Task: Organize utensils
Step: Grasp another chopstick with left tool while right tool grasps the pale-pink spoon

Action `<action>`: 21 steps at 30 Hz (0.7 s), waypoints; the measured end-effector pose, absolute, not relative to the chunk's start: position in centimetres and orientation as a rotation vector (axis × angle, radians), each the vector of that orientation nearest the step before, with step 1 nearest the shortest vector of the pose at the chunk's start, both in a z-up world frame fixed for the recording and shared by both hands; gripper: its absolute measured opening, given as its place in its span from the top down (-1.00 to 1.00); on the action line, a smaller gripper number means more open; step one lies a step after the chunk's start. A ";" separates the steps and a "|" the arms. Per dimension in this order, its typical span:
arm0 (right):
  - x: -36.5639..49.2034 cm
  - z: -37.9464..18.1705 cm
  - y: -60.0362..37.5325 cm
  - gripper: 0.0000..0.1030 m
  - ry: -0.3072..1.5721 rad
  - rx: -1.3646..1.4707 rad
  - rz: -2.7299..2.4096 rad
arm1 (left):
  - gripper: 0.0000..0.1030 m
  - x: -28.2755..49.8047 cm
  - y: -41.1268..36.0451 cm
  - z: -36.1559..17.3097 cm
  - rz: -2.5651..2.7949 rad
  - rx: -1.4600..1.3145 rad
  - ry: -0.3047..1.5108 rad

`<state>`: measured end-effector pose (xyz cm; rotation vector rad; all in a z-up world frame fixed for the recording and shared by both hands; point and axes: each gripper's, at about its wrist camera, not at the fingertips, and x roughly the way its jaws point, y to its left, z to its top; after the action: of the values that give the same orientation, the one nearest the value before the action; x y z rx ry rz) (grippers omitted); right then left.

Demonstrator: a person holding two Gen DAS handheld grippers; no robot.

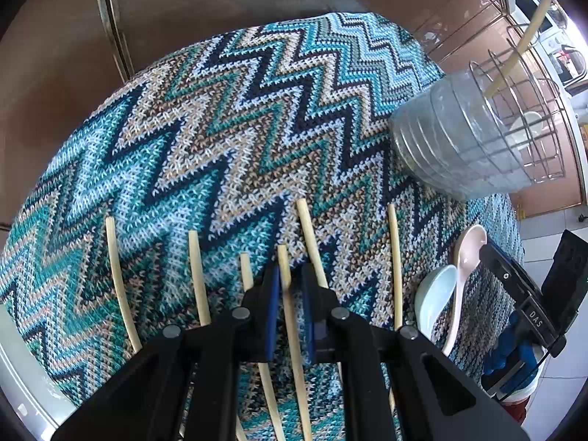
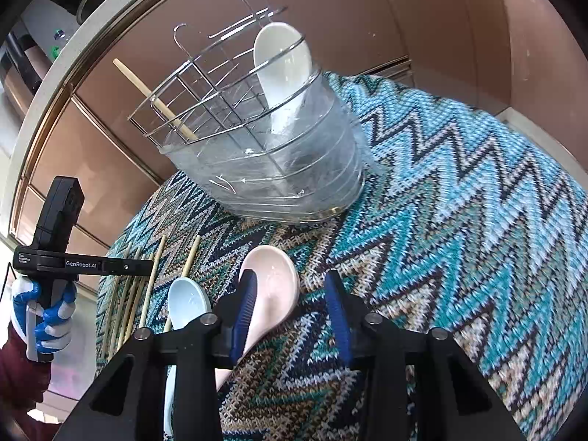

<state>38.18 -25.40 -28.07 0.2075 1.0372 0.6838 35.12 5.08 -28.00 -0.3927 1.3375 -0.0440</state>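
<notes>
Nearest the left wrist camera, the left gripper (image 1: 290,286) has its blue pads spread around 1 chopstick (image 1: 288,294) without squeezing it, so that claw reads as released, poised to grasp. In all 6 chopsticks lie fanned on the zigzag knitted cloth (image 1: 205,139), so these are not yet sorted.

In the right wrist view, the right gripper (image 2: 290,294) is spread wide over the pink ceramic spoon (image 2: 273,283), its left pad touching or just beside the bowl's edge and the other pad well apart from it: released, nothing grasped. The pale blue ceramic spoon (image 2: 187,303) lies just beside it, between the pink one and the chopsticks.

Farther back stands the wire utensil caddy (image 2: 228,84) in its clear plastic drip tray (image 2: 286,172). It holds 1 white spoon (image 2: 281,70) in 1 section and 1 chopstick (image 2: 154,97) in another.

I judge the task early: 2 pieces stowed, 8 left on the cloth
</notes>
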 end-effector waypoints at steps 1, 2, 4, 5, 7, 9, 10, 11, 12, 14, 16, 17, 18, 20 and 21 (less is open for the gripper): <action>38.3 -28.2 -25.2 0.36 1.043 0.198 0.694 | 0.79 35.2 5.0 -28.0 -0.040 -0.396 1.337; 38.2 -28.2 -25.1 0.40 1.048 0.188 0.697 | 0.79 35.3 5.0 -28.1 -0.039 -0.397 1.337; 38.5 -28.4 -24.7 0.50 1.058 0.163 0.705 | 0.79 35.4 4.9 -28.1 -0.036 -0.396 1.335; 38.5 -28.5 -24.6 0.59 1.059 0.155 0.710 | 0.81 35.3 5.0 -28.2 -0.041 -0.396 1.335; 38.6 -28.5 -24.1 0.80 1.058 0.134 0.712 | 0.84 35.4 4.9 -28.2 -0.035 -0.391 1.333; 38.4 -28.4 -23.8 0.85 1.050 0.118 0.712 | 0.87 35.4 5.0 -28.3 -0.030 -0.393 1.330; 38.2 -28.3 -23.6 0.85 1.040 0.102 0.710 | 0.87 35.5 4.9 -28.3 -0.026 -0.395 1.330; 38.1 -28.3 -23.0 0.85 1.034 0.092 0.707 | 0.89 35.4 5.1 -28.3 -0.025 -0.395 1.329; 37.8 -28.2 -23.0 0.85 1.026 0.086 0.704 | 0.89 35.4 5.1 -28.3 -0.022 -0.395 1.327; 37.4 -28.0 -22.7 0.86 1.012 0.084 0.694 | 0.89 35.3 5.2 -28.3 -0.016 -0.396 1.323; 36.8 -27.5 -23.1 0.86 0.993 0.089 0.683 | 0.89 35.1 5.1 -28.1 -0.013 -0.387 1.315; 36.5 -27.2 -23.2 0.86 0.983 0.093 0.676 | 0.90 35.0 5.0 -28.1 -0.012 -0.382 1.309; 36.1 -26.8 -23.5 0.86 0.971 0.096 0.668 | 0.90 34.9 4.9 -28.0 -0.007 -0.380 1.309; 35.6 -26.1 -23.9 0.86 0.951 0.101 0.651 | 0.90 34.6 4.8 -27.8 -0.010 -0.389 1.297; 35.3 -25.8 -24.2 0.86 0.945 0.104 0.646 | 0.90 34.5 4.7 -27.7 -0.016 -0.394 1.289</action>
<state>35.33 -24.21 -25.76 0.1036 0.9447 0.6464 34.46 4.71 -27.70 -0.3941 1.2886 -0.0163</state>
